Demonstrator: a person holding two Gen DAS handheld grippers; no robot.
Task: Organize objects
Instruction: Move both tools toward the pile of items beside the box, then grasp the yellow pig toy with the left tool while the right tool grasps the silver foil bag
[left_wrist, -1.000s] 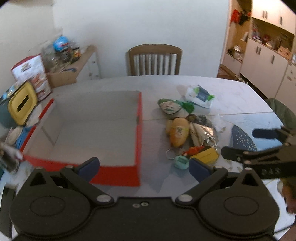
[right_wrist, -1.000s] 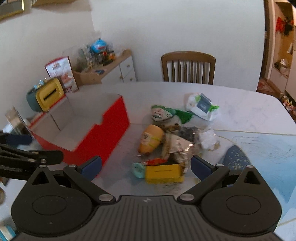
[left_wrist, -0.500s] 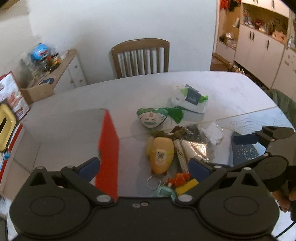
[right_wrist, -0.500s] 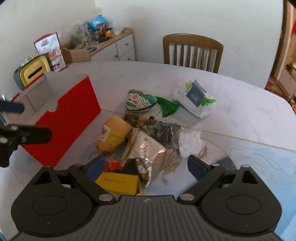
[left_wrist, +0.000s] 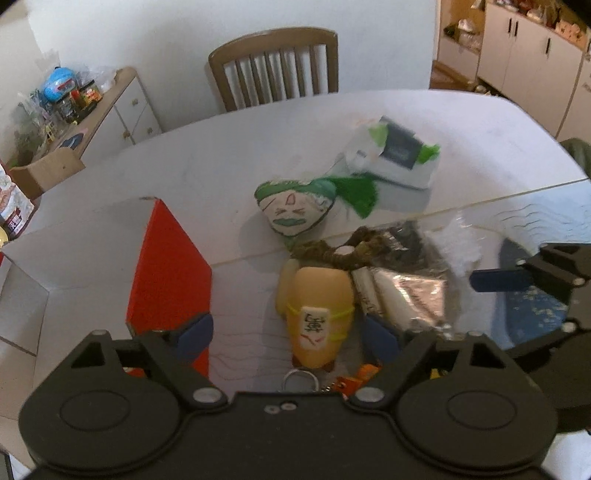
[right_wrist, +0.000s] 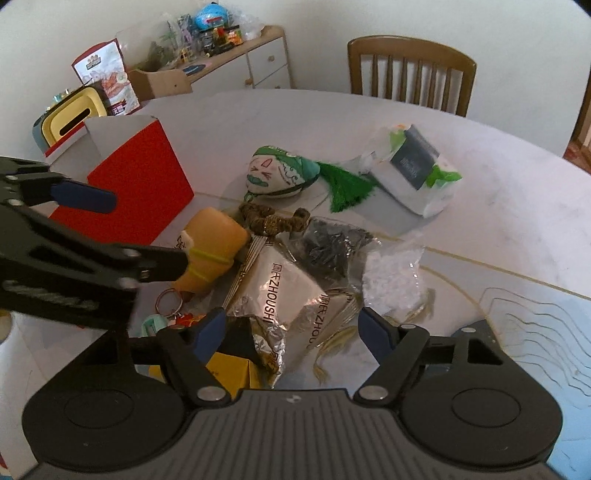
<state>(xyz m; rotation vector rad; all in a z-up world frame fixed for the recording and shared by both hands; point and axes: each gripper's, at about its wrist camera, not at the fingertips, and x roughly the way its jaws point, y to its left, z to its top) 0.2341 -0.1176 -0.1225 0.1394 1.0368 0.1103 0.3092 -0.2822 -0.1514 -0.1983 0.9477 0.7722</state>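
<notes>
A pile of small objects lies on the white table. An orange plush toy (left_wrist: 317, 317) with a key ring lies just ahead of my open left gripper (left_wrist: 286, 334), between its fingers. A silver foil packet (right_wrist: 280, 291) lies between the fingers of my open right gripper (right_wrist: 291, 330). A green-and-white plush face (left_wrist: 295, 210) with a green tassel and a white tissue pack (left_wrist: 395, 155) lie farther back. A red box (left_wrist: 162, 273), open on top, stands left of the pile. A yellow box (right_wrist: 229, 369) lies under the right gripper.
A wooden chair (left_wrist: 275, 66) stands at the table's far side. A cabinet (right_wrist: 236, 55) with clutter is at the back left. A yellow container (right_wrist: 70, 118) sits behind the red box. A blue mat (left_wrist: 532, 306) lies at the right.
Both grippers have moved forward and down toward the pile. The left gripper swung right, from the red box to over the orange plush. The right gripper closed in on the foil packet.
</notes>
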